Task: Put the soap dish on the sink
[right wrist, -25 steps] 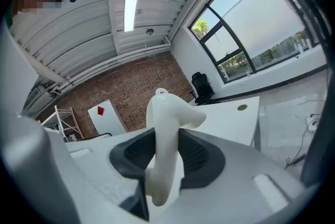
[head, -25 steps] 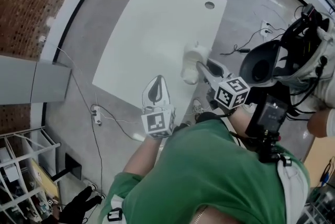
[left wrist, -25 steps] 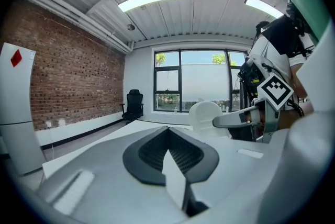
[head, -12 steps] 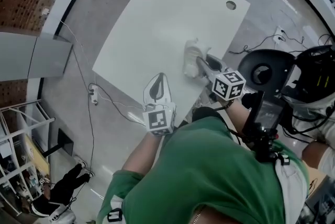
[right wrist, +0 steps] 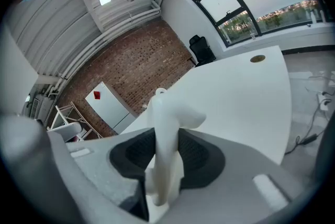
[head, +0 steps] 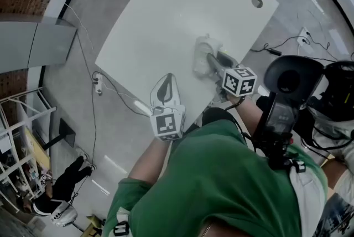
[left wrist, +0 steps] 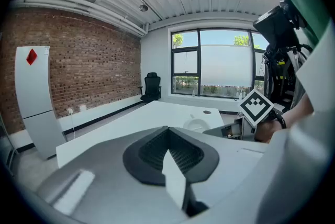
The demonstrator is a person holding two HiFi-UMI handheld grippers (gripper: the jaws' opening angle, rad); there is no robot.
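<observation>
A white moulded piece with a basin shape and a small spout, apparently the sink, rests near the right edge of the white table. My right gripper is shut on its near rim. In the right gripper view the white sink piece stands upright between the dark pads. In the left gripper view the same sink sits ahead on the table. My left gripper hovers at the table's near edge, jaws together; only a thin pale sliver shows between them. No separate soap dish can be made out.
The table has a round cable hole at its far corner. Cables and a power strip lie on the floor at the left. A black office chair stands at the right, and a wire rack at the lower left.
The head view has swung, so the table sits higher and further right in the frame. My right gripper stays shut on the white piece, and the left gripper has kept its place at the table edge.
</observation>
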